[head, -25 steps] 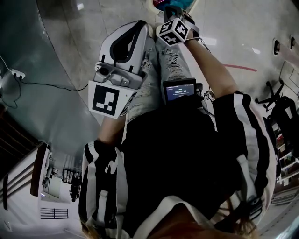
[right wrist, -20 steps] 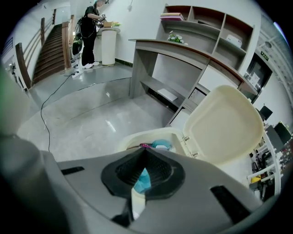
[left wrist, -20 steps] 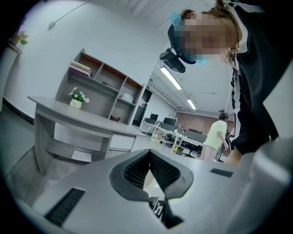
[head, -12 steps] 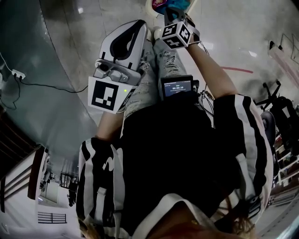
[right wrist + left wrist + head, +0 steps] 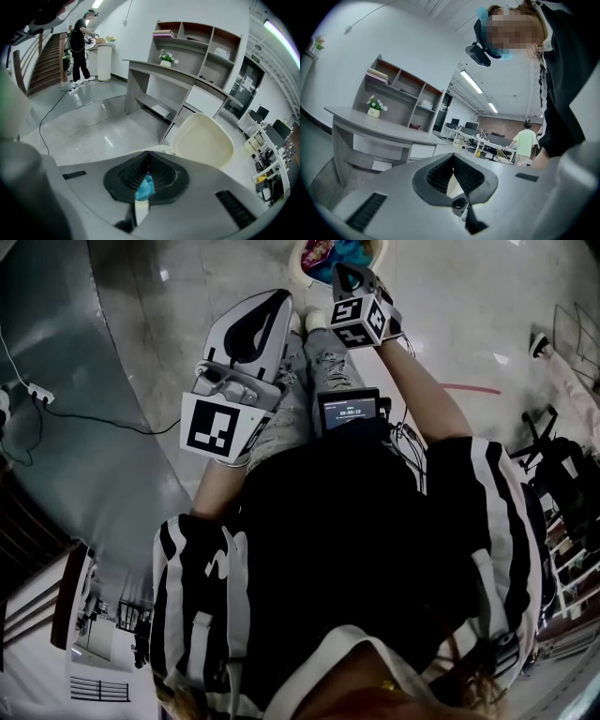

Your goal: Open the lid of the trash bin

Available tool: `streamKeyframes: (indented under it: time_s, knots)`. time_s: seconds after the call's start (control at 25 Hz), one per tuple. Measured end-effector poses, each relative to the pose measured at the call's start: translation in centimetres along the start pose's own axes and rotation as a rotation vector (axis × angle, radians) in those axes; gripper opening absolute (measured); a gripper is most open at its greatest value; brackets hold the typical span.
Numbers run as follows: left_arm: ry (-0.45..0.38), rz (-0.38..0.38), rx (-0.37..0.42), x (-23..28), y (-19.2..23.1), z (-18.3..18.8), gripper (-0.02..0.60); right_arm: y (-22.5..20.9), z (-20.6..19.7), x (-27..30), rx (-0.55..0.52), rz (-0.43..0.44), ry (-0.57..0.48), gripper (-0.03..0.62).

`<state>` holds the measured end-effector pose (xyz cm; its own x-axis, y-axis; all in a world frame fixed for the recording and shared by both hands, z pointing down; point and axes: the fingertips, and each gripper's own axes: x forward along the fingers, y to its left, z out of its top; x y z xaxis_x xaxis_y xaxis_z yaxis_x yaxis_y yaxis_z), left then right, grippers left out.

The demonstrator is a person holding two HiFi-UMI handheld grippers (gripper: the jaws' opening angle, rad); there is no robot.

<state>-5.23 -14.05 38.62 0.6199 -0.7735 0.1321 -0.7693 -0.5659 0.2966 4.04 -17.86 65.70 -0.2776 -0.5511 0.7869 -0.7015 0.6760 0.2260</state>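
Note:
The cream trash bin stands on the floor at the top edge of the head view, with colourful rubbish showing inside. In the right gripper view its oval lid stands raised behind the rim. My right gripper hovers just above the bin's mouth, its jaws shut with nothing between them; blue rubbish shows beyond them. My left gripper is held beside the person's leg, clear of the bin, and its jaws are shut and point up into the room.
A grey desk with shelves and a small potted plant stands behind the bin. A cable and power strip lie on the floor at left. A small screen hangs at the person's waist. People stand far off.
The right gripper has shifted a little toward the bin, and more of the bin's inside shows at the top edge. The left gripper has barely moved.

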Motion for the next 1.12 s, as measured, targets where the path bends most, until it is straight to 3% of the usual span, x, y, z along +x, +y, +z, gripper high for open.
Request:
streamKeyframes:
  time_s: [1.12]
  knots:
    - [-0.026, -0.013, 0.05, -1.3, -2.3, 5.4, 0.005, -3.1, 6.6, -8.3, 0.052, 0.002, -0.1, 0.005]
